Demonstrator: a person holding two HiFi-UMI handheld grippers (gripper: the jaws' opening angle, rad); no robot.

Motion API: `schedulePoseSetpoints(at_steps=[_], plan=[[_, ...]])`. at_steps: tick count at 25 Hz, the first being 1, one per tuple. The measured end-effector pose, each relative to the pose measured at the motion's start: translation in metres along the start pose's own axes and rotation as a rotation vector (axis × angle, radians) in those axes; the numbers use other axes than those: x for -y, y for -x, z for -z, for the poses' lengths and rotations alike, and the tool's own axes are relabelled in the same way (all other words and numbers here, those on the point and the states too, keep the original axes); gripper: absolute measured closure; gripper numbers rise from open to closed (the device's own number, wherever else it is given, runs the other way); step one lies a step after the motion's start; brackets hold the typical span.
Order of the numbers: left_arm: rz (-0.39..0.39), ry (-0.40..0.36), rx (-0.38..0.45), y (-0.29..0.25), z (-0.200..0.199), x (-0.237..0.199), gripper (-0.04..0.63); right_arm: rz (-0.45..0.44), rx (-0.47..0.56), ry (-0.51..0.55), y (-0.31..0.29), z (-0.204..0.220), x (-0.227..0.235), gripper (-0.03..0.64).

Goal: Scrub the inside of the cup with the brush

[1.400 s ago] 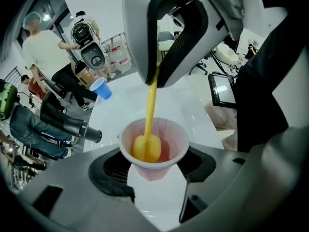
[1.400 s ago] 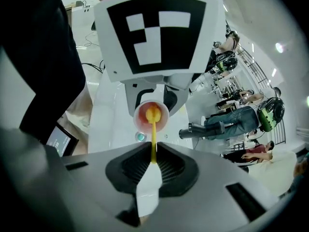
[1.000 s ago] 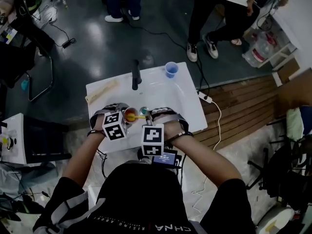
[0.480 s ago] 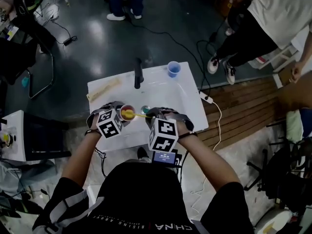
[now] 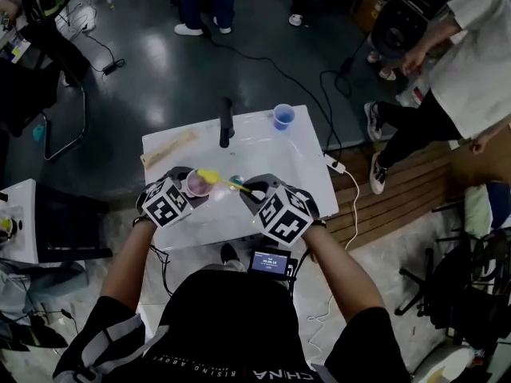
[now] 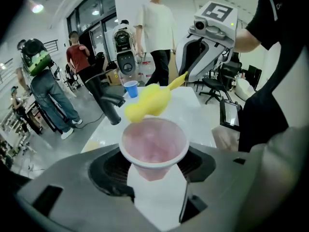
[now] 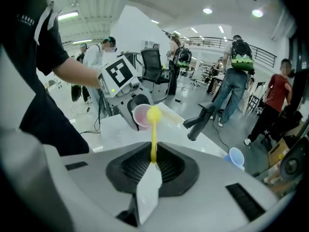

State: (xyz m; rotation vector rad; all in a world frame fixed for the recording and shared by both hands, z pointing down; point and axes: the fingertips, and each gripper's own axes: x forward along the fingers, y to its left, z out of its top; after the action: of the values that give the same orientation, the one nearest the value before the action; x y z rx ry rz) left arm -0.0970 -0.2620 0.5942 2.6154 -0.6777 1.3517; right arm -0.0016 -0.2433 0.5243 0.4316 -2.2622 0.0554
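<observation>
Left of centre in the head view, the left gripper (image 6: 153, 178) clamps its jaws round the lower wall of the pink cup (image 6: 153, 144), mouth tipped toward the other hand so the inside is reachable. The right gripper (image 7: 150, 166) pinches the yellow brush (image 7: 154, 129) by its thin handle, its head at the cup's rim above the white worktop (image 5: 271, 156).
</observation>
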Motion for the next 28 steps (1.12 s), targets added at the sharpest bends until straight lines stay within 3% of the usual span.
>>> schedulePoseSetpoints(at_steps=[14, 18, 28], plan=[[-0.138, 0.340, 0.213, 0.046, -0.009, 0.009, 0.314, -0.067, 0.226, -0.223, 0.018, -0.018, 0.026, 0.574], [-0.220, 0.450, 0.290, 0.068, -0.004, 0.011, 0.314, -0.115, 0.287, -0.260, 0.020, -0.022, 0.025, 0.574], [-0.388, 0.561, 0.311, 0.096, 0.039, 0.031, 0.314, -0.200, 0.370, -0.348, 0.017, -0.022, 0.009, 0.574]])
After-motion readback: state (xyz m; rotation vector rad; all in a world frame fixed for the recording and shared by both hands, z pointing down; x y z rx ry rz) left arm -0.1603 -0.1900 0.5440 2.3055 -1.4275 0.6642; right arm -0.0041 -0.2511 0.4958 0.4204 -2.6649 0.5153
